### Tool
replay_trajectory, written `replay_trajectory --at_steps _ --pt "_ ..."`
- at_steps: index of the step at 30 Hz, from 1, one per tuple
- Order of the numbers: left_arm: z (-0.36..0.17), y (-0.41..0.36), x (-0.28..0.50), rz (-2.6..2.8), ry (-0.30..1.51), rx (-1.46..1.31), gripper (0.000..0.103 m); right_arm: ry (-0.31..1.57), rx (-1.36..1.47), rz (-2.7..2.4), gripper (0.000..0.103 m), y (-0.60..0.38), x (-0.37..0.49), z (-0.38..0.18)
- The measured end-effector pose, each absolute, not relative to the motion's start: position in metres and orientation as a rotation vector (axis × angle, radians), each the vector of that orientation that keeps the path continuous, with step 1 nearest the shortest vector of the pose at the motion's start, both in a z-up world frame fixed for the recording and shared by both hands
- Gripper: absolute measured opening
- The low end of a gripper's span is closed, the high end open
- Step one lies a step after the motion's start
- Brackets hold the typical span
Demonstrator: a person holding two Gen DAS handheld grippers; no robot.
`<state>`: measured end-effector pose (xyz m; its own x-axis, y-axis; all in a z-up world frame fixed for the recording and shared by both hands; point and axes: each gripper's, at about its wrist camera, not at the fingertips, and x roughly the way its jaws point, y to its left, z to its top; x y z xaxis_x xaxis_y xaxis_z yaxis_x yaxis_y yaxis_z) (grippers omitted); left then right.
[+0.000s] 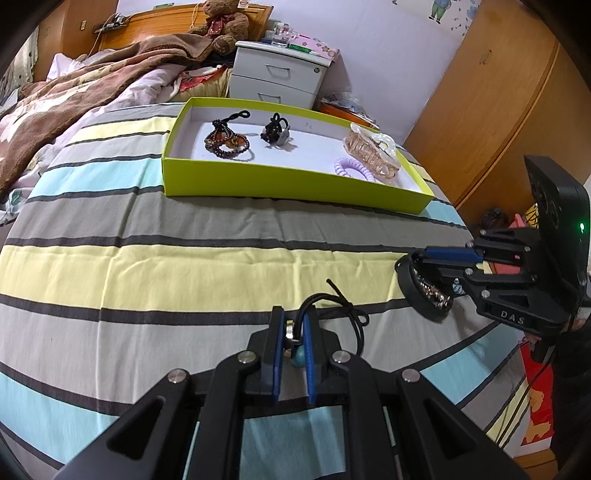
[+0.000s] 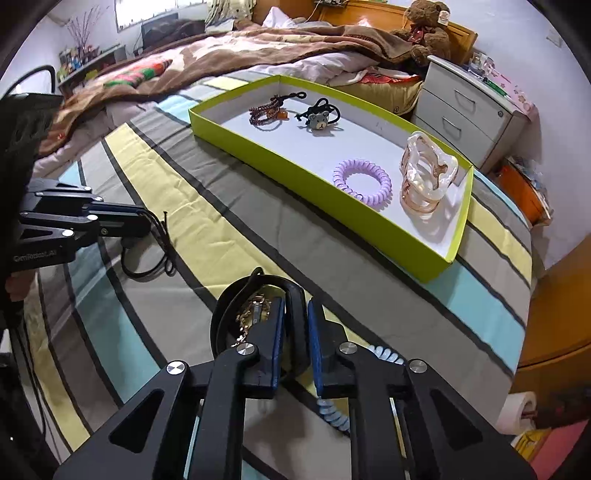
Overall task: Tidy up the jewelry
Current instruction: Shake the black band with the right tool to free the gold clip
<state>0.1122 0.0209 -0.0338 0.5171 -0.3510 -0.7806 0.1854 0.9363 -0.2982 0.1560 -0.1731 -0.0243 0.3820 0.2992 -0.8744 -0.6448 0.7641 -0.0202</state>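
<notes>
Left tongs [image 1: 294, 334] are clamped on a black cord necklace [image 1: 351, 314] with a teal bead [image 1: 298, 357] between the pads; its cord loops onto the striped bed sheet [image 1: 147, 266] at the 1 o'clock side of the tongs. Right tongs [image 2: 296, 332] are clamped on the rim of a black bangle [image 2: 229, 314] with a gold chain [image 2: 251, 317] inside it. A pale blue coil tie [image 2: 334, 413] lies on the sheet under the right tongs. At 12 o'clock sits the green tray [image 1: 280, 182], holding a beaded bracelet [image 1: 227, 142], a bear hair tie [image 2: 319, 120], a purple coil tie [image 2: 362, 181] and a clear hair claw [image 2: 424, 177]. Beyond it stand a white nightstand [image 1: 277, 77] and a teddy bear [image 1: 225, 26].
</notes>
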Motion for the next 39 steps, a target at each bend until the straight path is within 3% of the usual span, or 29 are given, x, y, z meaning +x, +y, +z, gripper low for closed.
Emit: replay_trajectory --at_steps 16,39 --pt "-0.017 0.024 0.106 -0.32 0.942 -0.184 0.01 0.938 -0.219 0.58 0.012 -0.199 0.143 0.001" --pt "0.059 0.04 0.14 -0.307 0.803 -0.178 0.01 0.795 -0.155 0.522 0.012 -0.2 0.165 0.075"
